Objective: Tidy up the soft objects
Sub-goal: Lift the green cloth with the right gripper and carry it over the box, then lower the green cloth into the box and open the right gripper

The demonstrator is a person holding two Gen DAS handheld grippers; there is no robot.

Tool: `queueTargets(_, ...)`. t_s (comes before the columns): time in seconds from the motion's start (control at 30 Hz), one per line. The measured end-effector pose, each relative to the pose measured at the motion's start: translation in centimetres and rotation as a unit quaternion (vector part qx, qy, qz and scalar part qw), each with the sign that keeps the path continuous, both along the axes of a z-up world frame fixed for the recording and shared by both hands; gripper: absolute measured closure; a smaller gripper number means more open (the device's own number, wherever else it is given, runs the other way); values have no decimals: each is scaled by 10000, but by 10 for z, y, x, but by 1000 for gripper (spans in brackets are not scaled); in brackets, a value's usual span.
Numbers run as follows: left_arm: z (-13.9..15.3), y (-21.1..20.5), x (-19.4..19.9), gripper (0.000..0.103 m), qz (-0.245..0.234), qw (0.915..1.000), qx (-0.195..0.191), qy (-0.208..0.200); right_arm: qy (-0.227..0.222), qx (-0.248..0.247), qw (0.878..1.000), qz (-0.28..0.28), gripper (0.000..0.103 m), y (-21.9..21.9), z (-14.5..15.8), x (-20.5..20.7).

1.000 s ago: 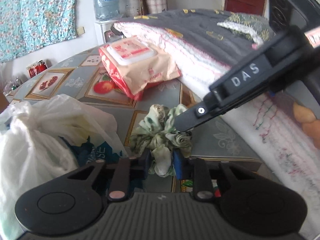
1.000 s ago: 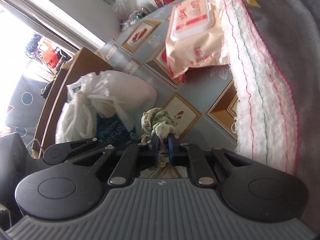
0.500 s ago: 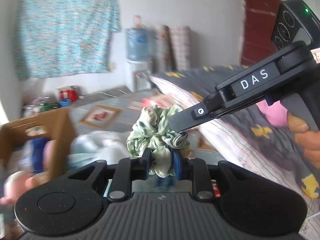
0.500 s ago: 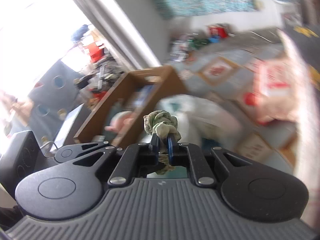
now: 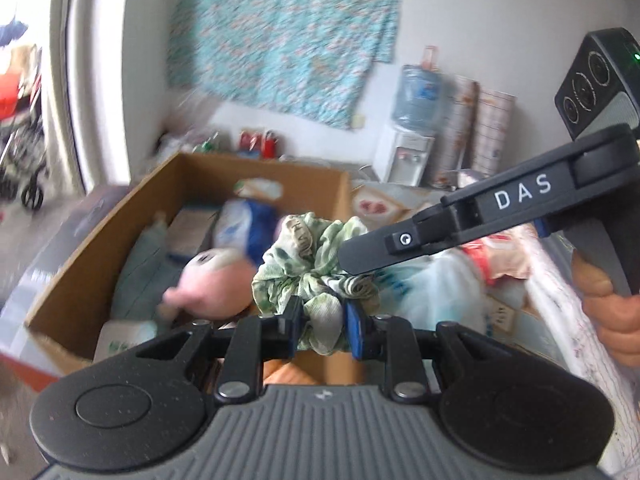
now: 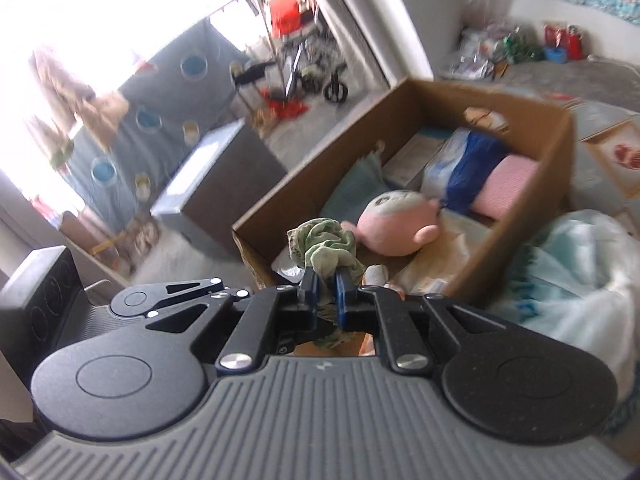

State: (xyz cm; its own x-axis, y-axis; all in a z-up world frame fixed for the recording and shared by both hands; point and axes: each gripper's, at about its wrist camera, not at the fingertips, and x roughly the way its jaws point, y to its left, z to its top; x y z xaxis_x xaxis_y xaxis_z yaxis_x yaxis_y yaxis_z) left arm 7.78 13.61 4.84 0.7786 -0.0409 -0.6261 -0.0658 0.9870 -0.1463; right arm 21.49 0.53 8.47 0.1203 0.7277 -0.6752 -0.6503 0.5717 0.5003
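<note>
Both my grippers have carried the green scrunchie (image 5: 316, 264) up off the patterned mat to the cardboard box (image 5: 100, 248). Left gripper (image 5: 322, 330) and right gripper (image 6: 327, 287) each clamp its fabric, held above the box's near corner beside the pink plush (image 6: 394, 226).

White capital letters "DAS" stand on the black arm of the right hand-held gripper (image 5: 356, 268), seen from the left wrist camera. The green floral scrunchie (image 5: 312, 256) just beside that arm bears a small tag whose print is too blurred to read.
</note>
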Motion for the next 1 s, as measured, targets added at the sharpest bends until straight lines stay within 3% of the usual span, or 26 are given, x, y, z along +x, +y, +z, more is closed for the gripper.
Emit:
queueTargets(0.2,-23,40,-12,77,178,9992,-290,190,333,-540,9977,228,95,44,-31,14)
queueTargets(0.3,-29,50,-16,68,165,9992,-310,201,550,-786,9945,413,95,58,-50,19)
queueTargets(0.5,-25,83,-28,56,494,9978,-446,-6,900,-1452,9821,788,95,86,-95,22)
queueTargets(0.7,-17,113,-46,55,895,9943,-545,-185,1172,-1723,9696,1284,94,109,-109,15)
queueTargets(0.8,-14,122,-52,53,1010,9928,-588,-254,1067,-2006,9636,1412,91,124,-114,11)
queueTargets(0.87,-14,125,-54,52,1069,9921,-592,-265,1172,-2181,9577,1465,82,135,-121,11)
queueTargets(0.93,-15,128,-54,52,1102,9916,-634,-253,1327,-2389,9505,1476,56,145,-129,13)
queueTargets(1.0,-17,131,-54,52,1117,9911,-681,-249,1592,-2519,9435,1449,49,153,-138,18)
